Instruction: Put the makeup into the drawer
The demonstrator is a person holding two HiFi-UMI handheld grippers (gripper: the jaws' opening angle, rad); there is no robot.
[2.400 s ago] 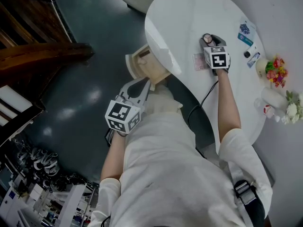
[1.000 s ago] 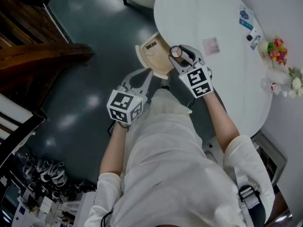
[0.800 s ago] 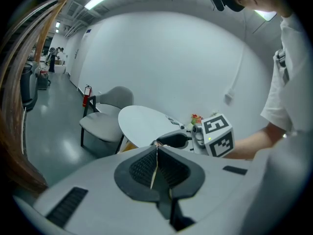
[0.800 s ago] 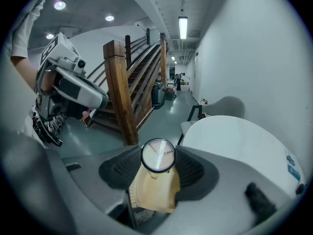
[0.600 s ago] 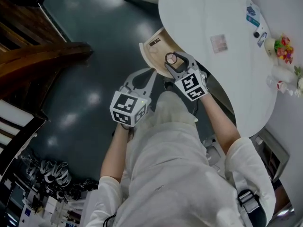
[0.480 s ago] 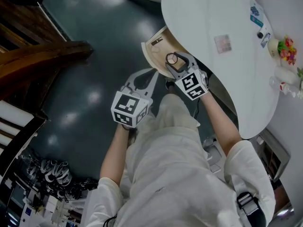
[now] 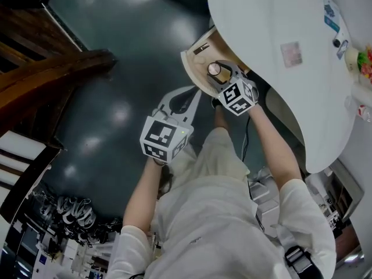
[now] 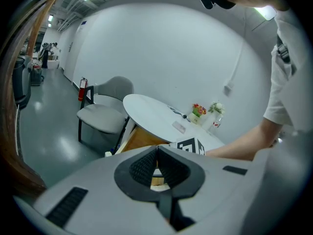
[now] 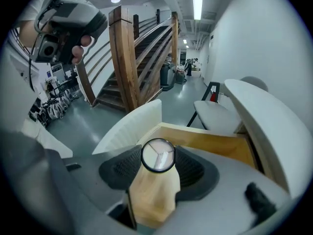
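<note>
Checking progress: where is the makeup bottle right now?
Right gripper view, centre: the makeup bottle sits clamped in the right claw, poised over the open wooden drawer beneath the white table edge.

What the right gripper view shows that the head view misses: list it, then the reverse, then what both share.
Only the right gripper view: the beige body of the makeup bottle, pinched between the jaws of the right gripper, and ceiling lights over a corridor. Only the head view: the left gripper, the person's torso, and a pink card on the tabletop. Both: the bottle's round cap, the open wooden drawer, and the white table.
</note>
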